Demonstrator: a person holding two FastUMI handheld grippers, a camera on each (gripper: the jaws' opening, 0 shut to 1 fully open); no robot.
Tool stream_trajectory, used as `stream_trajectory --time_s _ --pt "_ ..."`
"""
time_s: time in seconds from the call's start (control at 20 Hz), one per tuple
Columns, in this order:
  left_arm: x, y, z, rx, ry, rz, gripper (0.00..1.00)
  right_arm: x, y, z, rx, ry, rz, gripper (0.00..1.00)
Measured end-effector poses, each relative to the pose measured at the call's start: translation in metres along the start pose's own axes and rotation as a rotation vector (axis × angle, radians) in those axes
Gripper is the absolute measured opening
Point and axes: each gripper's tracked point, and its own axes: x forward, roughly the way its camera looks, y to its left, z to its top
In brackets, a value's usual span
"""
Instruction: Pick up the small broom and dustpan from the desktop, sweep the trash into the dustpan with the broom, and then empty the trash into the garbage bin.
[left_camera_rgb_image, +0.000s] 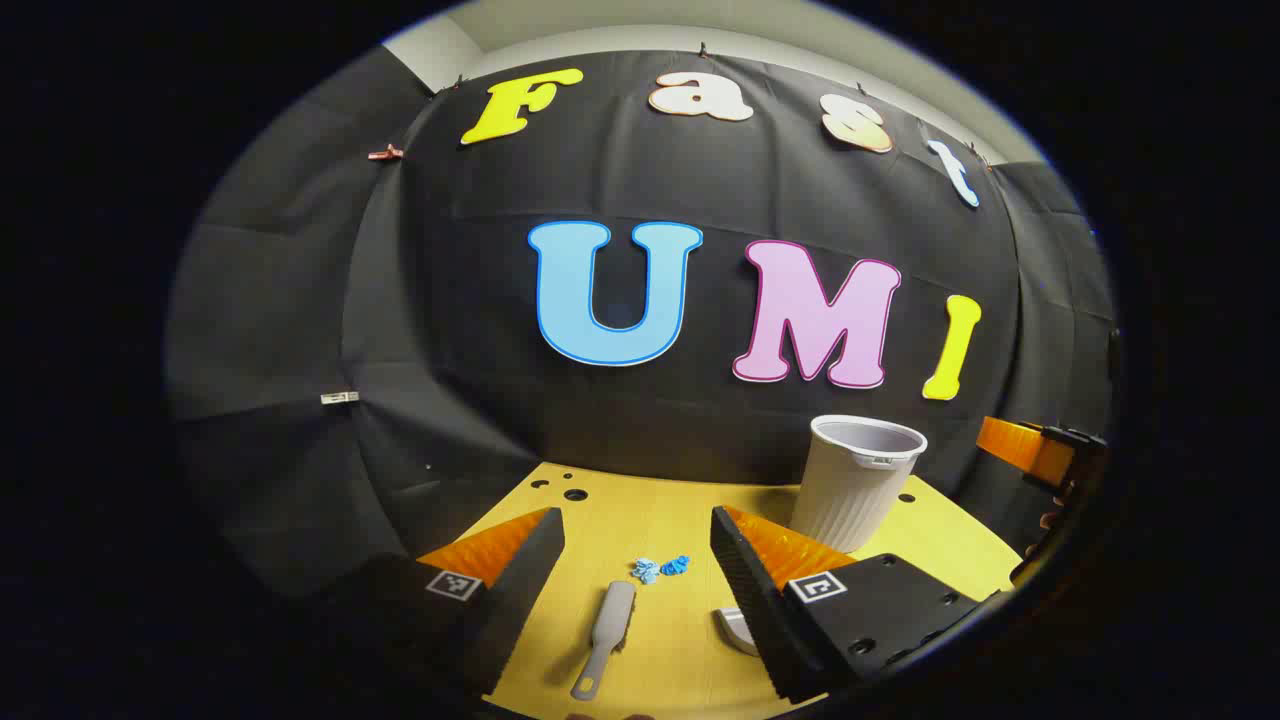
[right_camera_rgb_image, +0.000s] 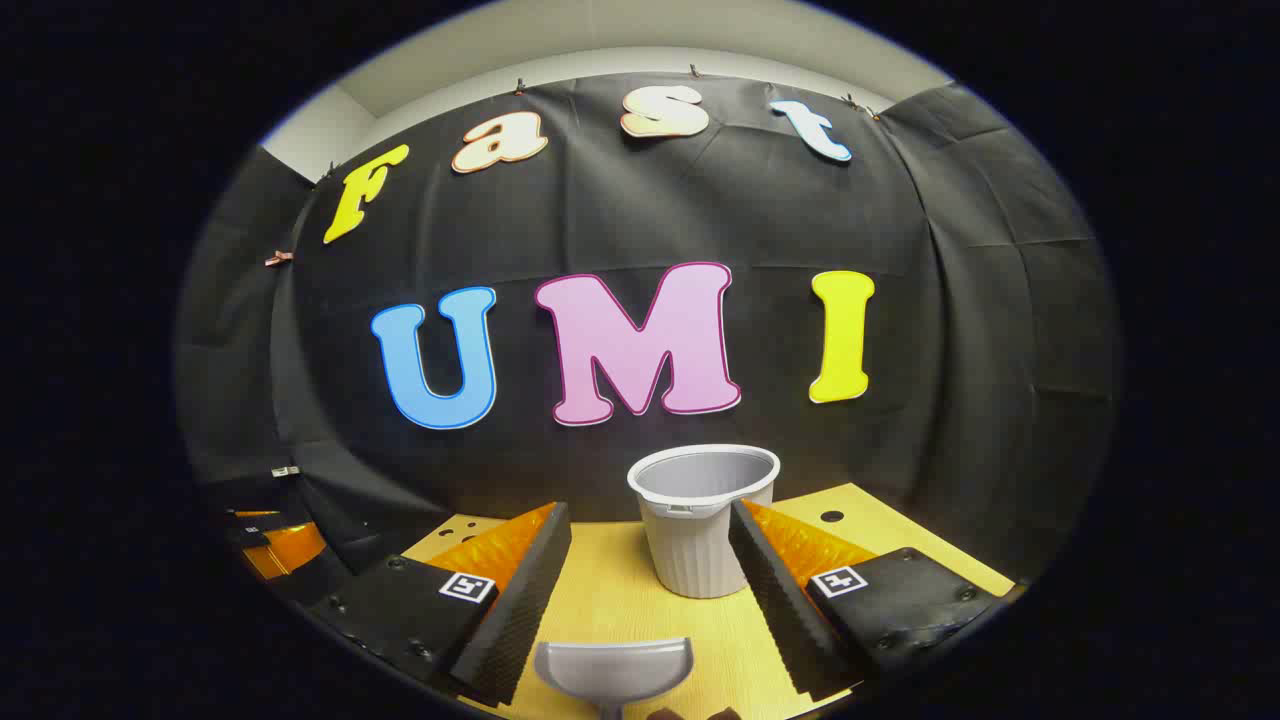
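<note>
Broom (left_camera_rgb_image: 606, 638) flat on desk (left_camera_rgb_image: 660, 510), scraps (left_camera_rgb_image: 660, 567) beyond | dustpan (right_camera_rgb_image: 612, 672) before bin (right_camera_rgb_image: 703, 530) | left gripper (left_camera_rgb_image: 637, 575) spread, empty | right gripper (right_camera_rgb_image: 650, 590) spread, empty

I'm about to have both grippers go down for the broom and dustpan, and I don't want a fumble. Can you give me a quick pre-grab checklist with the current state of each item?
1. Left gripper open, nothing held: ok.
2. Small grey plastic broom lying on the yellow wooden desktop between the left gripper's fingers: ok.
3. Right gripper open, nothing held: ok.
4. Grey plastic dustpan lying on the desktop between the right gripper's fingers: ok.
5. Blue and pale scraps of trash grouped just beyond the broom: ok.
6. Ribbed grey plastic garbage bin upright with open top: ok.
</note>
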Motion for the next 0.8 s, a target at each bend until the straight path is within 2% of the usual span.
stream_trajectory --time_s 0.3,0.8 --pt "0.012 0.005 -0.004 0.0 0.015 -0.022 0.95 0.004 0.01 -0.003 -0.029 0.011 0.001 0.98" --pt "0.021 0.019 -0.019 -0.025 0.06 -0.008 0.95 0.015 0.017 -0.021 -0.023 0.064 0.011 0.99"
